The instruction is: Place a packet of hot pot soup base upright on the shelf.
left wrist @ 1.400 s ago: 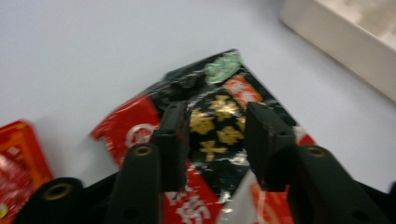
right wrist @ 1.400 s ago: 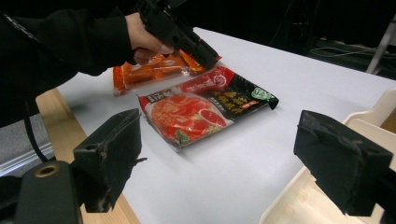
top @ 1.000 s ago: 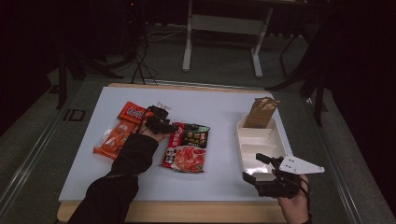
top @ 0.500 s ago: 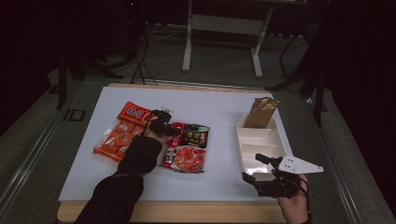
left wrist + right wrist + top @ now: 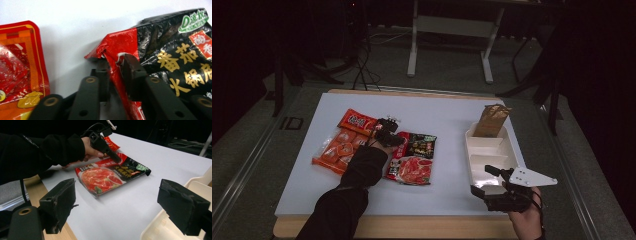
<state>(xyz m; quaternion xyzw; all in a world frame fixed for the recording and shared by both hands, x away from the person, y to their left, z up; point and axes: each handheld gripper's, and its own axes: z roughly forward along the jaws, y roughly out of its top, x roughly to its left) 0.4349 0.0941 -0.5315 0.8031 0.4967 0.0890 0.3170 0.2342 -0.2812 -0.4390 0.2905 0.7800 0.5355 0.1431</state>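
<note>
Left gripper [image 5: 113,67] jaws just squeezed in, now pinching top corner of red-black soup packet [image 5: 160,50], rest lying flat on table behind it. Keep squeeze firm, lift slow so bag won't slip. Right gripper [image 5: 116,206] wide open, empty, beside white tray [image 5: 197,187].

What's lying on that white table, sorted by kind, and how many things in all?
Snack packets: 2, an orange packet and a red-and-black packet
White divided tray: 1
Brown paper bag: 1, standing at the tray's far end
Total: 4
</note>
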